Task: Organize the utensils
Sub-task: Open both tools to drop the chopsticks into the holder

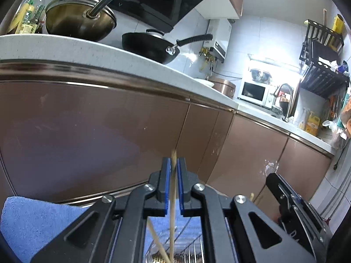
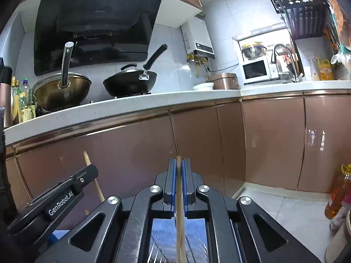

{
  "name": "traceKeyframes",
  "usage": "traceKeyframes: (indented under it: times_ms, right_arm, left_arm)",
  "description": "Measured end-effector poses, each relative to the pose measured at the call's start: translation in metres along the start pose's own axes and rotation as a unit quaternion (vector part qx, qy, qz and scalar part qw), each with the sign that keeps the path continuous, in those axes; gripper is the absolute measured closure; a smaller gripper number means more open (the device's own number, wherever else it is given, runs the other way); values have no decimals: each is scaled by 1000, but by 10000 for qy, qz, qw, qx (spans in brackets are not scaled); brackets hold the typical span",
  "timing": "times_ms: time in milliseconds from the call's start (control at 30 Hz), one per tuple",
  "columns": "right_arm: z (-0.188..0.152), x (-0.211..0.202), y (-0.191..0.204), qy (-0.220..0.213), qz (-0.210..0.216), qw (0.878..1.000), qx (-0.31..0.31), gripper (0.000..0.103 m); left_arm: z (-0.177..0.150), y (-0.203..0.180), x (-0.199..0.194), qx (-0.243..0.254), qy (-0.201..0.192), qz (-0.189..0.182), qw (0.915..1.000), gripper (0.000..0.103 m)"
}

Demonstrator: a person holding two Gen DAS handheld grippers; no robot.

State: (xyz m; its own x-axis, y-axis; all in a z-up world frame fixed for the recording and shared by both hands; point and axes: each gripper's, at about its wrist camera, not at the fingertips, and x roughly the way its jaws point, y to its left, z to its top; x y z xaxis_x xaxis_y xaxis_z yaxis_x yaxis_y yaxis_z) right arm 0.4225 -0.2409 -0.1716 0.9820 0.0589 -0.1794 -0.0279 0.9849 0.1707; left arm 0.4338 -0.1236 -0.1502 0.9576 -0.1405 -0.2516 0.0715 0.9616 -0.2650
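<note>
Here, chopstick (image 2: 179,197) clamped in right hand-held gripper (image 2: 179,164)

Cabinet doors (image 2: 131,149): glossy copper-brown
Speckled stone tabletop (image 2: 122,107): white
Towel (image 1: 33,225): blue
Wooden chopstick (image 2: 179,219): pale tan
Jaws' pads (image 2: 184,188): blue

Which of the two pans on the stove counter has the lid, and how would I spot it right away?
Start at the big black range hood on the wall. Two pans sit on the white counter below it. The one you want is the black wok on the right, nearer the white water heater: it has a lid and a black handle angled upward, whereas the brass-coloured wok has a shiny metal handle.
</note>
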Motion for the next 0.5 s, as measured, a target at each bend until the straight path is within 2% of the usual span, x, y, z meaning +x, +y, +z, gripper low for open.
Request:
traceKeyframes:
  times_ms: [33, 67, 100, 200, 267, 300, 433, 500]
  right_arm:
    - [-2, -3, 0, 44, -24, 10000, -27, 83]
    - [-3, -6, 0, 89, -31, 9999, -50, 71]
    - [-3, -11, -2, 106, -24, 9999, -36, 67]
    - [8, -31, -3, 12, -13, 10000, 6, 56]
    - [17, -47, -3, -111, -14, 9999, 19, 34]
    - [22, -58, -3, -189, -36, 9998, 36, 30]
    - [42, -101, -4, -460, -136, 9988, 59, 3]
    - [52, -127, -3, -595, -161, 9981, 44, 0]
  left_arm:
    - [0, 1, -3, 21, 53, -25, 10000, 91]
    - [1, 2, -7, 38, 90, -49, 9999, 82]
    - [3, 3, -11, 40, 111, -80, 9999, 74]
    - [16, 8, -38, 114, 40, -105, 9999, 63]
    - [25, 12, -57, 138, -54, -104, 9998, 55]
    - [30, 15, -67, 127, -122, -105, 9998, 51]
    - [50, 27, -117, 86, -460, -99, 9989, 49]
    - [59, 31, -137, 68, -570, -87, 9983, 49]
